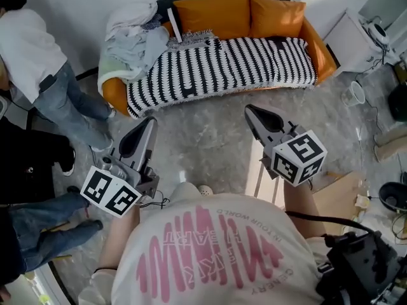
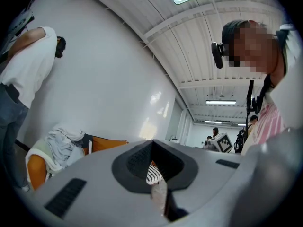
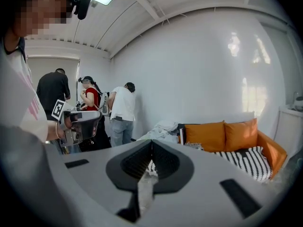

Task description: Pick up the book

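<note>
Left tongs (image 1: pixel 146 127) and right tongs (image 1: pixel 251 112) are both pinched closed and empty over the grey floor (image 1: pixel 203 138). Well beyond them, the book (image 1: pixel 173 23) stands on the sofa (image 1: pixel 323 56), between laundry (image 1: pixel 133 40) and an orange cushion (image 1: pixel 213 14), against a white wall (image 3: pixel 189 70).

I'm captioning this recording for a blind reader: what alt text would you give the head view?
Seen from above, a person holds the left gripper and right gripper, both shut and empty, aimed toward an orange sofa with a striped throw, where the book leans beside a heap of clothes. Bystanders stand at left.
</note>
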